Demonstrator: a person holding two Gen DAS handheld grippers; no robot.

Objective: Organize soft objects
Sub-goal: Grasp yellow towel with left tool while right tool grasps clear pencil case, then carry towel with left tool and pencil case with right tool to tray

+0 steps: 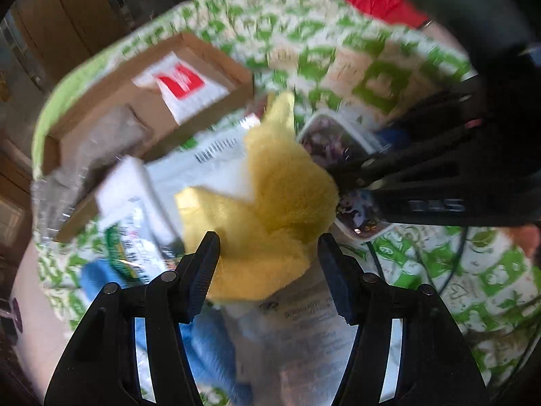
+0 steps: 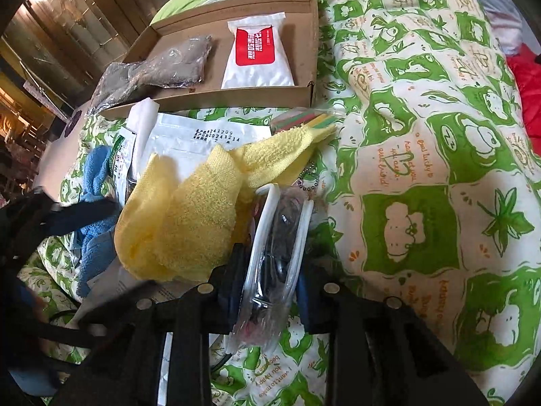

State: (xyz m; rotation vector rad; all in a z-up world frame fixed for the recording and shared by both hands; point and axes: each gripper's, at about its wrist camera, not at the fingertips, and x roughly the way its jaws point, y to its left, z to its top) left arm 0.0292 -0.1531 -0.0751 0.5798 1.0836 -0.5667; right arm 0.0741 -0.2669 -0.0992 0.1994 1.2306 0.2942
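sorting partly done: my right gripper [image 2: 270,291] pinches a clear-wrapped white-rimmed packet [image 2: 277,253]; my left gripper [image 1: 268,270] gapes, empty, above the fluffy yellow towel [image 1: 270,209]; two packs lie in the shallow cardboard box [image 2: 216,98].

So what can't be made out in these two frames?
- Left wrist view: motion blur smears the print on the white packets; whether the left tongs touch the yellow towel is unclear.
- Right wrist view: the plastic-wrapped white-rimmed item in the right tongs shows edge-on, its dark contents unreadable behind glare.
- Right wrist view: the blue cloth is partly hidden by the other gripper.
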